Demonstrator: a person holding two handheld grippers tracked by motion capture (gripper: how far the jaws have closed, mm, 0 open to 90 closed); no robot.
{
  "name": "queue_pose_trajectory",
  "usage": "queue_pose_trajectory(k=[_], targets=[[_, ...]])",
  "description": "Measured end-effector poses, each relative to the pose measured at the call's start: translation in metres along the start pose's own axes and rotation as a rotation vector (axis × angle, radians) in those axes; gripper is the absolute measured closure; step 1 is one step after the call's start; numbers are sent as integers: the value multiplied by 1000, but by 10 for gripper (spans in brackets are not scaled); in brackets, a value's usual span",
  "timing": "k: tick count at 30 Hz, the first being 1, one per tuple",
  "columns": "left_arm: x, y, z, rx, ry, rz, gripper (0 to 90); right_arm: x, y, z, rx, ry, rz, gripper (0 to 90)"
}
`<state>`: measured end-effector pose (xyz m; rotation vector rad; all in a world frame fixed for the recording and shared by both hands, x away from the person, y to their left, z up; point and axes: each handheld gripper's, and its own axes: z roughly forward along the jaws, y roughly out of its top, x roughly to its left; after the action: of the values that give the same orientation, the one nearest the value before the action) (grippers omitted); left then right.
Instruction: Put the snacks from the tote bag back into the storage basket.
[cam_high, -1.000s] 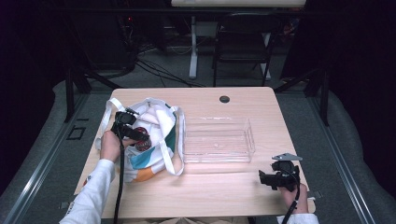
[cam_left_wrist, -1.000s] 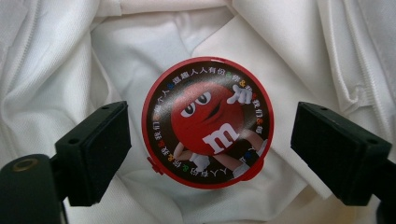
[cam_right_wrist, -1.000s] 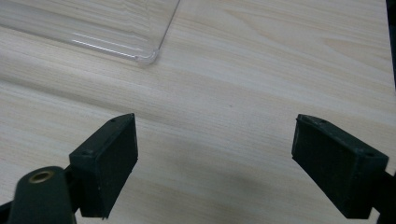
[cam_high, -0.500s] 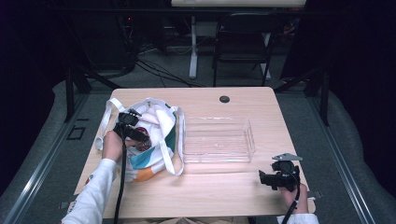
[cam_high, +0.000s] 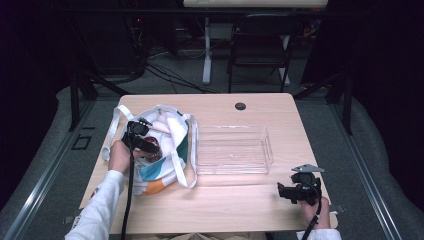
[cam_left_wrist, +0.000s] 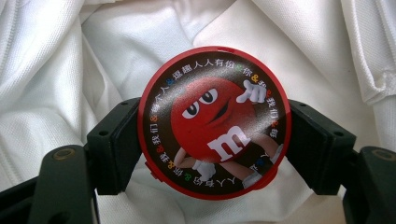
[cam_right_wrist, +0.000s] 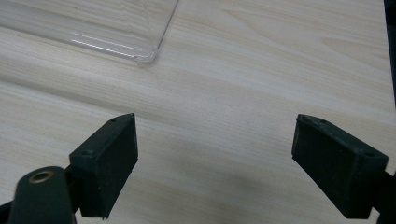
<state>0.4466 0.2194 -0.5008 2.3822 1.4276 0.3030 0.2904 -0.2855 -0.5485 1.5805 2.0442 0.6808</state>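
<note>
Pale wood bench under me: my left gripper has just closed its jaws on the round red candy tin inside the tote bag at nine o'clock, gripping its rim to lift it. My right gripper waits at four o'clock, jaws wide and empty, near the clear tray.
</note>
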Motion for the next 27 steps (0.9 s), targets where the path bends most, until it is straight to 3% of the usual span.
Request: queue_pose_trajectory(k=[27], targets=[[0,0,-16,-31,-12,11,258,0,0,0,0,-6,2,140]])
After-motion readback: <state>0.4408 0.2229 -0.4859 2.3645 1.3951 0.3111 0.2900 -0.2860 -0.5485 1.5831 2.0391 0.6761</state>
